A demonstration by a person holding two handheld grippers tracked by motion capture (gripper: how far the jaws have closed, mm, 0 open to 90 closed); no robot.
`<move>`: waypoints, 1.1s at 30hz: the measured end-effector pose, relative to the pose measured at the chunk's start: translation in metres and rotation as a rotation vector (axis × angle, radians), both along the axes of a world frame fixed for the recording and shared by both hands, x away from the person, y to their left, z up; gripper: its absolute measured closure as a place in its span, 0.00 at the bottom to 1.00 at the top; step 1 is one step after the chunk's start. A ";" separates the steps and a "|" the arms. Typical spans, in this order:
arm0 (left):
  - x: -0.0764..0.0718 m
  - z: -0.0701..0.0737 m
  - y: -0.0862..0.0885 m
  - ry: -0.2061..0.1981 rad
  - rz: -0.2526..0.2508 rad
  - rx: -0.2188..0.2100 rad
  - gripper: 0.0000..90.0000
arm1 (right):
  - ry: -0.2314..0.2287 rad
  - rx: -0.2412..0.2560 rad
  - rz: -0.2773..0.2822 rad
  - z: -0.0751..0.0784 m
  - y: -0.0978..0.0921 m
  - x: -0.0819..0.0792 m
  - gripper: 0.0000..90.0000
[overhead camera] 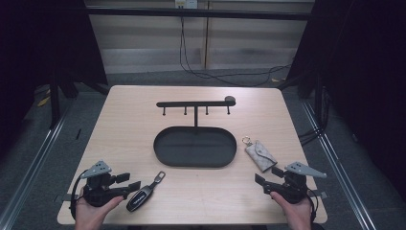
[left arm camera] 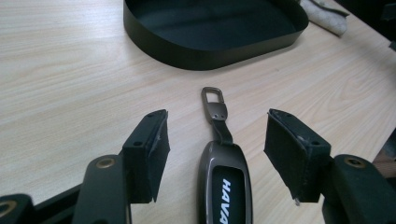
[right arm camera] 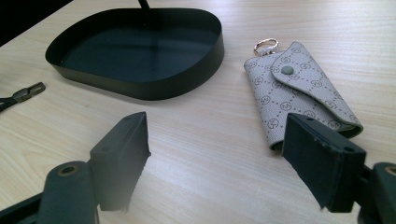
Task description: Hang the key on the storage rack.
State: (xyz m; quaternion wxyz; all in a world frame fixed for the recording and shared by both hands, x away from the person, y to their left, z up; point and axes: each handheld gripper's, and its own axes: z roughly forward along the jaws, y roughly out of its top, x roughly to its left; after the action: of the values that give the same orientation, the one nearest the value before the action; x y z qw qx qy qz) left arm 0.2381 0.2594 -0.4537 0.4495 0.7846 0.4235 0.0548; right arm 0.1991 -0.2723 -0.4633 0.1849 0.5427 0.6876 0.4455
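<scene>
The car key fob (left arm camera: 225,186) lies flat near the counter's (overhead camera: 124,124) front-left corner, its strap and metal clasp aimed at the black oval tray (overhead camera: 165,155) in the middle. The left gripper (left arm camera: 215,140) stands wide open around the fob, one jaw on either side, neither touching it. Toward the front-right corner lies a grey patterned key pouch (right arm camera: 299,93), just beside the tray; the right gripper (right arm camera: 217,140), also wide open, holds nothing, one jaw just in front of the pouch.

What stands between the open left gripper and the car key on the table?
Nothing visible. The car key lies flat on the table directly between the jaws of the left gripper, which stand open on either side, not touching it.
</scene>
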 end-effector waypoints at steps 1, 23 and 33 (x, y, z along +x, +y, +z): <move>0.000 0.000 0.000 0.000 0.000 0.000 0.44 | -0.001 -0.002 0.001 0.000 0.000 0.000 0.25; -0.001 0.008 -0.013 -0.003 -0.017 0.017 0.53 | -0.010 0.001 -0.006 0.004 -0.004 -0.006 0.25; 0.006 0.022 -0.021 0.014 -0.089 0.025 0.52 | -0.003 -0.002 0.004 0.003 -0.003 -0.005 0.25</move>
State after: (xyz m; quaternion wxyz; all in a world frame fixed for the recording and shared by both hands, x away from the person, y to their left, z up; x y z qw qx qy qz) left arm 0.2445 0.2383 -0.4322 0.4388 0.8085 0.3907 0.0346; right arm 0.1940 -0.2755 -0.4602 0.1856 0.5405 0.6890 0.4457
